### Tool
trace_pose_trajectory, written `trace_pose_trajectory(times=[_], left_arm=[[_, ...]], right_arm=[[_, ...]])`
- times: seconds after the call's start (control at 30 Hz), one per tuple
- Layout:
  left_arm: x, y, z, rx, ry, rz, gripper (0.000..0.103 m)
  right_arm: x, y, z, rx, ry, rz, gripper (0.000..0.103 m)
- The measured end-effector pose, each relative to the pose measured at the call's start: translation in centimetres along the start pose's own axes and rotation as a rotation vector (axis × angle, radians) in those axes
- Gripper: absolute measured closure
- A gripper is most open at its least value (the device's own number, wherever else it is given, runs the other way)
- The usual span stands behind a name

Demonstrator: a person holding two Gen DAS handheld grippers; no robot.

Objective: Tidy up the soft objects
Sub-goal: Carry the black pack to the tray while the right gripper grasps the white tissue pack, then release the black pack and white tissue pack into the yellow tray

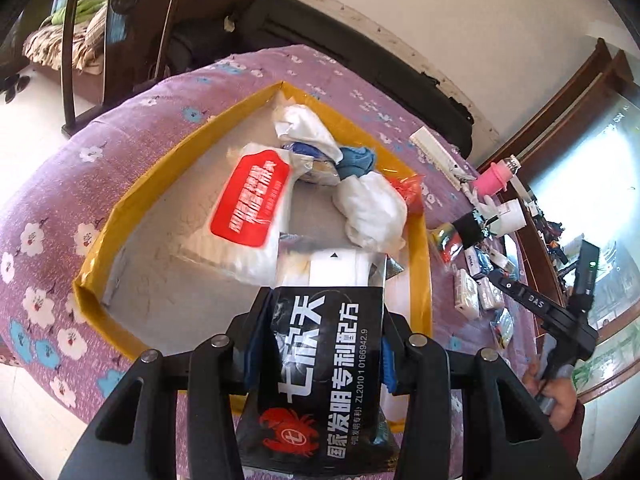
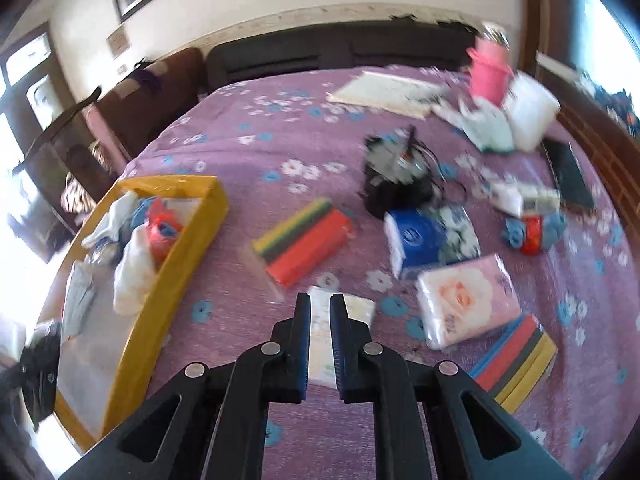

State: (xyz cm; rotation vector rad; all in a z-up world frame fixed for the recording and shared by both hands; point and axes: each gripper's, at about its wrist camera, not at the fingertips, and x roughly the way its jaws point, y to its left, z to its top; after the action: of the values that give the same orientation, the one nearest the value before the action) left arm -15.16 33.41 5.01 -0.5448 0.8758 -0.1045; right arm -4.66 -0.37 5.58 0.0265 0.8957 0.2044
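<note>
Left gripper [image 1: 320,344]: jaws pressed on both sides of a black packet [image 1: 320,364] printed with white characters and a red crab; the packet is held above the near end of the yellow box
Right gripper [image 2: 320,304]: jaws drawn together to a narrow slit, nothing clamped between them; poised above a small white tissue pack [image 2: 352,312] lying on the bedspread
Yellow box [image 1: 168,168]: open-topped, resting on the purple floral bedspread [image 1: 48,216]
Box contents: white pack with red label [image 1: 252,204], two white cloth bundles [image 1: 372,208], blue cloth [image 1: 356,160], red plastic bag [image 1: 412,188]
Loose on bedspread: striped sponge pack [image 2: 304,240], blue tissue pack [image 2: 420,240], pink tissue pack [image 2: 464,300], second striped sponge pack [image 2: 516,364], black device with cables [image 2: 396,176]
Far edge: pink cup [image 2: 488,72], white flat box [image 2: 384,92]; view there blurred
</note>
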Motion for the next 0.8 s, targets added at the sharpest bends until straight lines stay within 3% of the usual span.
trace_pose_trajectory(times=[0.07, 0.13, 0.17, 0.2, 0.43, 0.47, 0.5, 0.63, 0.7, 0.8], left_arm=[[0.6, -0.1, 0.4, 0.003, 0.015, 0.005, 0.059], [1.3, -0.4, 0.9, 0.013, 0.033, 0.017, 0.059], [1.6, -0.5, 1.3, 0.019, 0.042, 0.022, 0.059], [1.9, -0.6, 1.6, 0.024, 0.050, 0.028, 0.059], [6.0, -1.4, 4.4, 0.032, 0.103, 0.107, 0.057], [6.2, -1.3, 4.5, 0.022, 0.103, 0.110, 0.057], [6.0, -1.3, 4.5, 0.015, 0.099, 0.101, 0.056], [2.9, -1.5, 4.0, 0.038, 0.013, 0.053, 0.037], [1.0, -1.5, 3.8, 0.044, -0.035, 0.031, 0.034], [-1.6, -0.7, 3.5, 0.023, -0.107, 0.017, 0.022]], right_arm=[[0.3, -0.3, -0.1, 0.023, 0.014, -0.020, 0.086], [0.9, -1.2, -0.7, 0.078, 0.045, -0.015, 0.055], [1.2, -1.6, -1.0, 0.102, 0.054, -0.003, 0.034], [1.7, -2.0, -1.3, 0.127, 0.065, 0.001, 0.031], [5.7, -1.3, -1.2, 0.119, 0.139, -0.007, 0.033], [5.6, -1.0, -1.2, 0.096, 0.116, -0.029, 0.050], [5.6, -0.8, -1.2, 0.079, 0.118, -0.025, 0.056], [4.4, -0.9, -1.3, 0.071, 0.086, -0.004, 0.058], [3.3, -0.8, -0.9, 0.093, 0.059, 0.027, 0.058], [1.1, 1.0, 0.4, 0.068, 0.007, 0.123, 0.058]])
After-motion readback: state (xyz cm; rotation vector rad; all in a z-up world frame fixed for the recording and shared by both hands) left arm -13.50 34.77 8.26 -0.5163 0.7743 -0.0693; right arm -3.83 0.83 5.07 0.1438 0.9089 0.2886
